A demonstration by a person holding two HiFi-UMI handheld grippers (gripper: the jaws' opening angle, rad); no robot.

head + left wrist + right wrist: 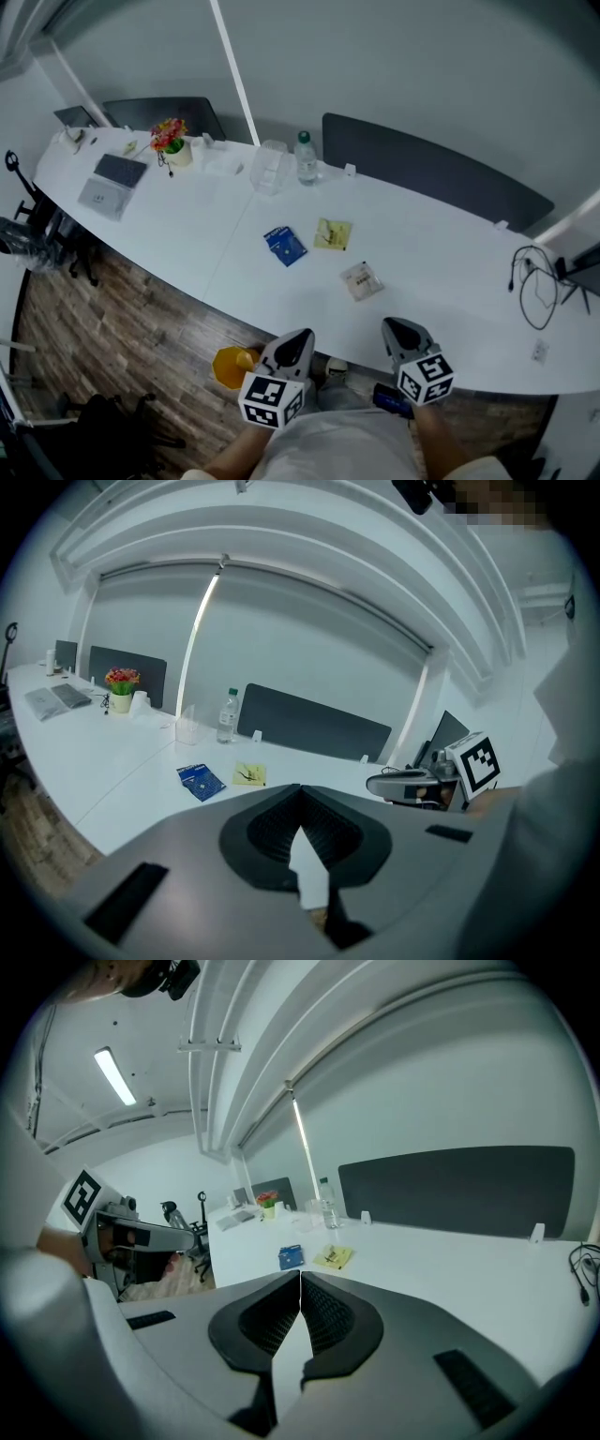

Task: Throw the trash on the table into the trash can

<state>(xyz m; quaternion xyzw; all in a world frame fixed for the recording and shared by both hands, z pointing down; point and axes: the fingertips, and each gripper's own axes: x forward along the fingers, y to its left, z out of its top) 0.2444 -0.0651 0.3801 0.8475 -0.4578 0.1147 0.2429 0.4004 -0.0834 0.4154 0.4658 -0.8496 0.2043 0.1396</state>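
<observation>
Peeking past the left claw (pixel 300 338), half-hidden orange trash can (pixel 228 367).

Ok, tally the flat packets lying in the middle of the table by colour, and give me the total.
Blue packet: 1
Yellow packet: 1
Whitish packet: 1
Total: 3
</observation>
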